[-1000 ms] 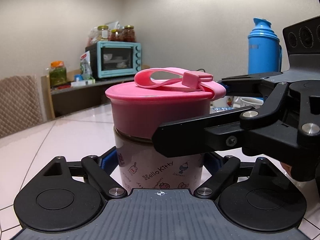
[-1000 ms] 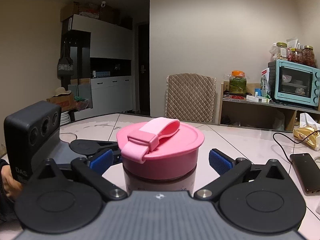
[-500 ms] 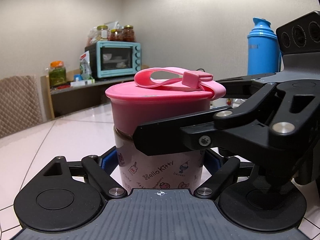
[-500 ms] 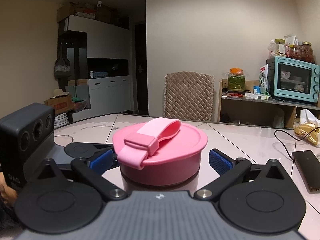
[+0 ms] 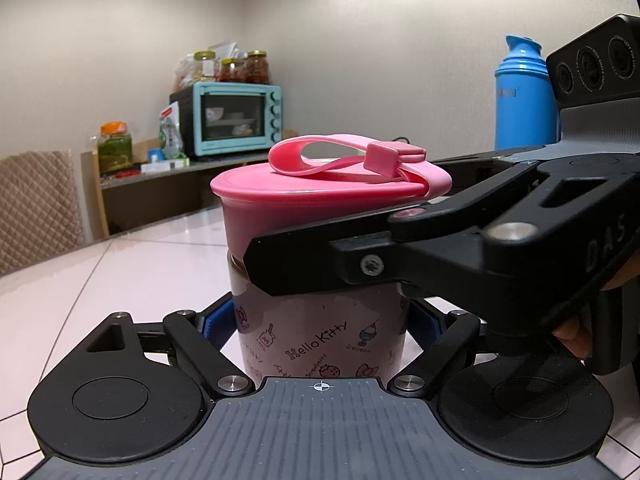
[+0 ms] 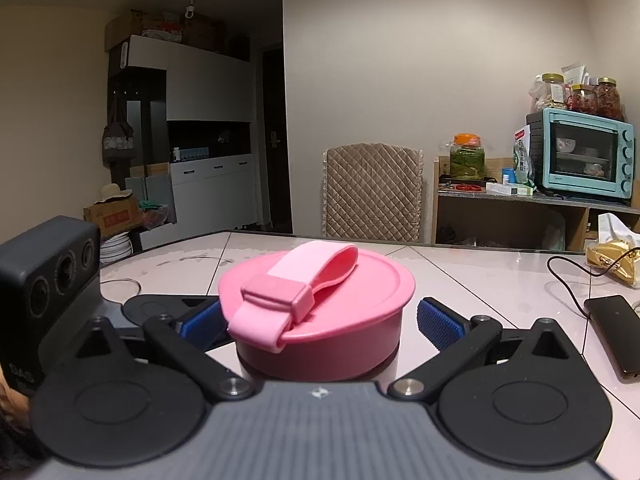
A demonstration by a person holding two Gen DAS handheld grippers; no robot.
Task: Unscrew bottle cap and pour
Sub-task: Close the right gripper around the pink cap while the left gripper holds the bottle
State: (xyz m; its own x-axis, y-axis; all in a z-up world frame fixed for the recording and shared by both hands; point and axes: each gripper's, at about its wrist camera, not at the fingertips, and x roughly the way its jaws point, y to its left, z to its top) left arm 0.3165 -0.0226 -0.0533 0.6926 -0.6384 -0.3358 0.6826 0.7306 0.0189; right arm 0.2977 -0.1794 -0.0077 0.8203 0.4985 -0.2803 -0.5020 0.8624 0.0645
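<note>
A Hello Kitty bottle with a wide pink screw cap and pink strap stands on the white table. My left gripper is shut on the bottle's body below the cap. My right gripper is open around the pink cap; its blue pads stand on either side, a small gap showing at the right. The right gripper's black finger crosses in front of the cap in the left wrist view. The left gripper's body shows at the left in the right wrist view.
A blue thermos stands behind at the right. A phone with a cable and a gold packet lie on the table to the right. A quilted chair and a shelf with a teal oven stand beyond.
My right gripper has moved forward and down around the cap, so the cap sits deeper between its fingers. The left gripper and bottle have stayed still.
</note>
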